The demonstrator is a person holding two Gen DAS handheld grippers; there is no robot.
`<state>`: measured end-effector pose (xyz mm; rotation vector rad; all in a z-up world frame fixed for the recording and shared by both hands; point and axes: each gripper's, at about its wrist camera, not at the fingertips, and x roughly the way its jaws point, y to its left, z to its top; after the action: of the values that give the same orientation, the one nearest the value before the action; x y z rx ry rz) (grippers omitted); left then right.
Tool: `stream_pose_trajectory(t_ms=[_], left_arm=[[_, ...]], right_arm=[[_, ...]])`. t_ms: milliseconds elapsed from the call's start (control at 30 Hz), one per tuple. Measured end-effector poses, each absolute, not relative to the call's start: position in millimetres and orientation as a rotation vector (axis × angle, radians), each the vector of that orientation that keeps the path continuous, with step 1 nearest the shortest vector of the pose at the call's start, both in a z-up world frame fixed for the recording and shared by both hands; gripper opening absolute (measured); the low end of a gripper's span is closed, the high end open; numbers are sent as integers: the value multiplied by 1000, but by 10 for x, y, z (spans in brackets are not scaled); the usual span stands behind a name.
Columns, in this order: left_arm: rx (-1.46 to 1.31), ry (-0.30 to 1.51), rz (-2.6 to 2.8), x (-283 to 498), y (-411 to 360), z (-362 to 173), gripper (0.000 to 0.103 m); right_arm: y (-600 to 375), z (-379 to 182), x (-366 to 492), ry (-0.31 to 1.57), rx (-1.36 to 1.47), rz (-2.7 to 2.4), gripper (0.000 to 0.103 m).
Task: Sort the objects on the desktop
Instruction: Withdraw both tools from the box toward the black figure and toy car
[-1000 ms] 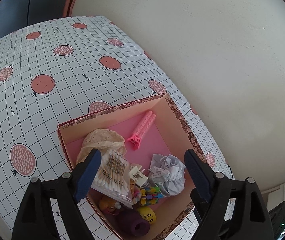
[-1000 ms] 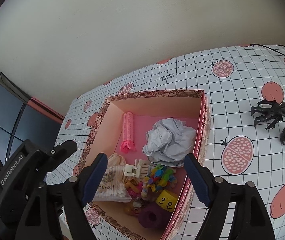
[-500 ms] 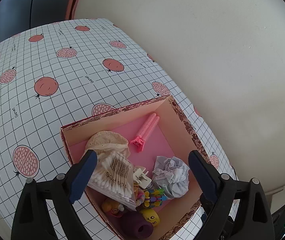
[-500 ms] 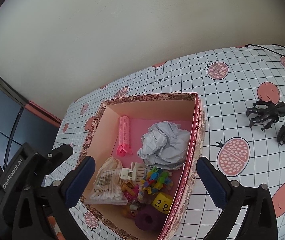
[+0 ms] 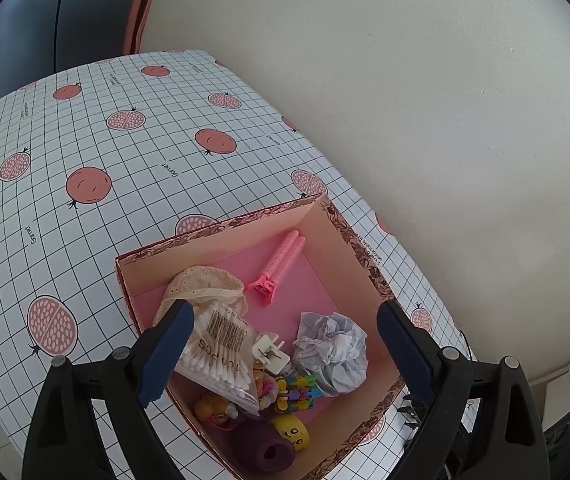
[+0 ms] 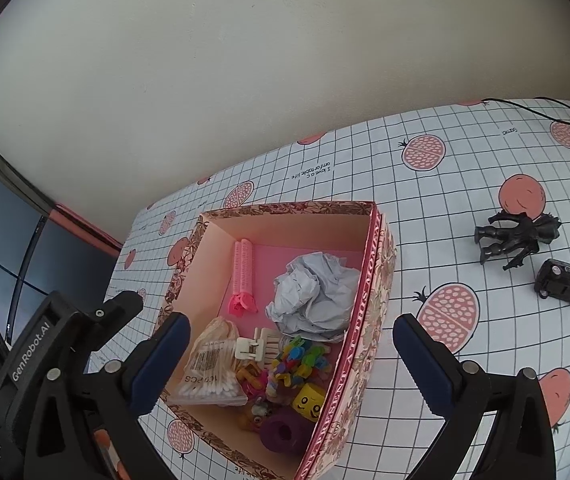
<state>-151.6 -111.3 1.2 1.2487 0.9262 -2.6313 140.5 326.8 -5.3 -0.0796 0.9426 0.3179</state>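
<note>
Both my tongs hang above the open floral-print cardboard box w/ pink floor [image 5: 341, 240] [image 6: 369, 292], which sits on the white grid tablecloth w/ pomegranate print [image 5: 85, 140] [image 6: 465, 184], near the wall. My left gripper [image 5: 285, 354] is spread wide, nothing between its blue pads, and the box's near half shows in the gap. My right gripper [image 6: 291, 364] is also wide open and holds nothing; its left pad overlaps the box's left wall, its right pad is just outside the right wall. Inside the box: a pink hair-roller clip [image 5: 279, 266] [image 6: 242, 278] lies on the floor toward the far side; a crumpled grey-white paper ball [image 5: 331, 354] [image 6: 311, 294] beside it; a clear bag of cotton swabs [image 5: 217, 354] [image 6: 209, 372] partly behind my left pad, resting on a beige lace cloth [image 5: 201, 286]; a small white plastic clip [image 5: 269, 352] [image 6: 255, 346]; a multicolour plastic toy [image 5: 295, 390] [image 6: 301, 362]; a yellow smiley block [image 5: 293, 432] [image 6: 309, 402]; a purple roll [image 5: 267, 452] [image 6: 283, 432] at the near end. Outside, well apart on my right: a black action figure [image 6: 517, 236] lying on the cloth and a small black toy car [image 6: 563, 282] just beside it.
</note>
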Motion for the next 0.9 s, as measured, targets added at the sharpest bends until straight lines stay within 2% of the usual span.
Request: stream_pose_trajectory(t_ms=[467,900], left_arm=[[1191,841,-2916,-1414,-363,335,95],[1335,740,-3152,-1312,479,423,95]], right_arm=[[2615,519,1546,866,-47,214,103],[1865,987,1636,809,-18,107,103]])
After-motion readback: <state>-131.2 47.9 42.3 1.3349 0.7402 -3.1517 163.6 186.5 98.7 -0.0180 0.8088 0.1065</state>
